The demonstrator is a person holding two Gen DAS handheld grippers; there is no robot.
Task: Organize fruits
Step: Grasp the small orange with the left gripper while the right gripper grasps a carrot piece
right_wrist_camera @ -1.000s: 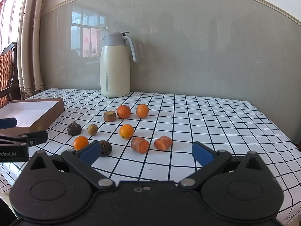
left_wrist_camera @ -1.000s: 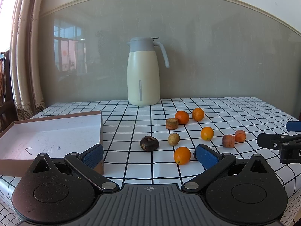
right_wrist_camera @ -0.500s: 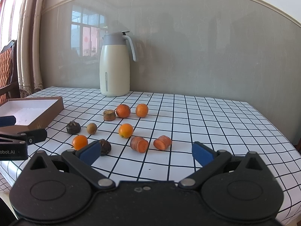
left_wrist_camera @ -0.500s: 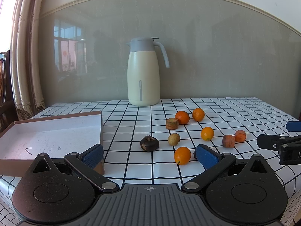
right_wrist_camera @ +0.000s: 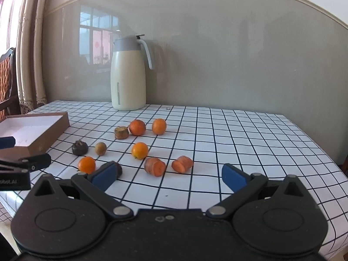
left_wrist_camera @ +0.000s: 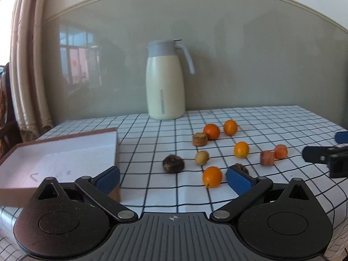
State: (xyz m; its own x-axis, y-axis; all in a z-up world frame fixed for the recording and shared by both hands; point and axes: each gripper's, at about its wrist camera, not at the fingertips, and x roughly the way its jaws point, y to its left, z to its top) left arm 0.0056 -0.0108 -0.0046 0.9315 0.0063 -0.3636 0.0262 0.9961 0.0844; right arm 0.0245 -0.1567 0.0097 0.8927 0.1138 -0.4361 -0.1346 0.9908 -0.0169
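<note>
Several oranges lie on the checked tablecloth, the nearest orange point(left_wrist_camera: 212, 176) point(right_wrist_camera: 86, 164) just ahead of my left gripper point(left_wrist_camera: 174, 179), which is open and empty. Two carrot pieces point(right_wrist_camera: 154, 166) point(right_wrist_camera: 182, 164) lie in front of my right gripper point(right_wrist_camera: 169, 176); its jaws are closing, still wide, with nothing between them. Among them are a dark chestnut-like fruit point(left_wrist_camera: 173, 163), a small brown fruit point(left_wrist_camera: 201, 157) and a brown stub point(left_wrist_camera: 199, 139). Another dark fruit point(right_wrist_camera: 118, 168) is half hidden behind the right gripper's left finger.
An open brown box point(left_wrist_camera: 58, 152) point(right_wrist_camera: 32, 128) with a white inside sits at the table's left. A cream thermos jug point(left_wrist_camera: 165, 80) point(right_wrist_camera: 128, 76) stands at the back against the grey wall. Curtains and a chair are at the far left.
The right wrist view has drifted slightly, so the fruits sit a touch further left in it. The left gripper has kept still.
</note>
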